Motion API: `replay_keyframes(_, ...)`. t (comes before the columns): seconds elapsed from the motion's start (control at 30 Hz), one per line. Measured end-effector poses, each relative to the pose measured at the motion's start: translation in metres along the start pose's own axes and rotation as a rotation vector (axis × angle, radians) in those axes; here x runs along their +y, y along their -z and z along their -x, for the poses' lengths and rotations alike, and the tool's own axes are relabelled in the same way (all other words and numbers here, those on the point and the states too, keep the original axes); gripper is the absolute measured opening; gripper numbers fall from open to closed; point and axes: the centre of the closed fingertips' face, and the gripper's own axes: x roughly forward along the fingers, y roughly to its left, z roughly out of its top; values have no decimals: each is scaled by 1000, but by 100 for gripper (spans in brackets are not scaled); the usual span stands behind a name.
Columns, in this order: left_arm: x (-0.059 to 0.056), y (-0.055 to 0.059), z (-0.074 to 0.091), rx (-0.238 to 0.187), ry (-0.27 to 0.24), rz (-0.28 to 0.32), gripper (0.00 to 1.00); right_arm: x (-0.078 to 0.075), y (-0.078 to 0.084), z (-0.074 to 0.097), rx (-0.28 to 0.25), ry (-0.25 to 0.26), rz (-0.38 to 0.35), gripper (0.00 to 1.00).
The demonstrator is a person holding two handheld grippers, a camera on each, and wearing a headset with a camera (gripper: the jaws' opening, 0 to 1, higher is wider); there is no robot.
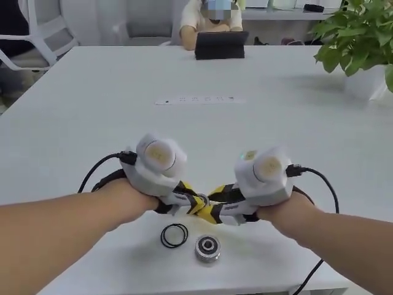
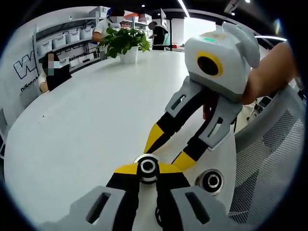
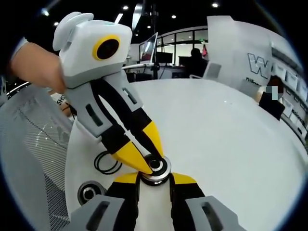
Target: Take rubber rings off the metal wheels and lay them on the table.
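A metal wheel (image 1: 201, 199) hangs just above the table's near edge, pinched from both sides. My left gripper (image 1: 194, 206) comes in from the left and is shut on it; in the left gripper view its yellow tips flank the wheel (image 2: 147, 166). My right gripper (image 1: 210, 201) meets it from the right, and its tips close around the same wheel (image 3: 156, 168). Below them on the table lie black rubber rings (image 1: 174, 235) and a second metal wheel (image 1: 208, 248). Whether a ring still sits on the held wheel I cannot tell.
The white table (image 1: 202, 123) stretches far ahead, with a flush socket strip (image 1: 199, 99) at its middle. A potted plant (image 1: 362, 43) stands at the back right. A person sits behind a dark tablet (image 1: 220, 44) at the far end. A mesh chair (image 2: 269, 159) is close behind.
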Motion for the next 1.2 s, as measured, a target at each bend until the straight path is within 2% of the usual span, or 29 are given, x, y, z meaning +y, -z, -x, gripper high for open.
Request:
replay_keyframes(0.3, 0, 0, 0, -1, -1, 3, 7, -1, 5, 6, -2, 1, -29, 14)
replay_keyframes(0.43, 0, 0, 0, 0, -3, 5, 7, -5, 9, 8, 2, 6, -46, 1)
replay_keyframes(0.8, 0, 0, 0, -1, -6, 11, 7, -5, 9, 7, -1, 4, -83, 2)
replay_keyframes(0.9, 0, 0, 0, -1, -6, 11, 7, -6, 10, 8, -16, -5, -155, 2)
replay_keyframes(1.2, 0, 0, 0, 1, -7, 10, 7, -5, 11, 7, -30, -20, -251, 0)
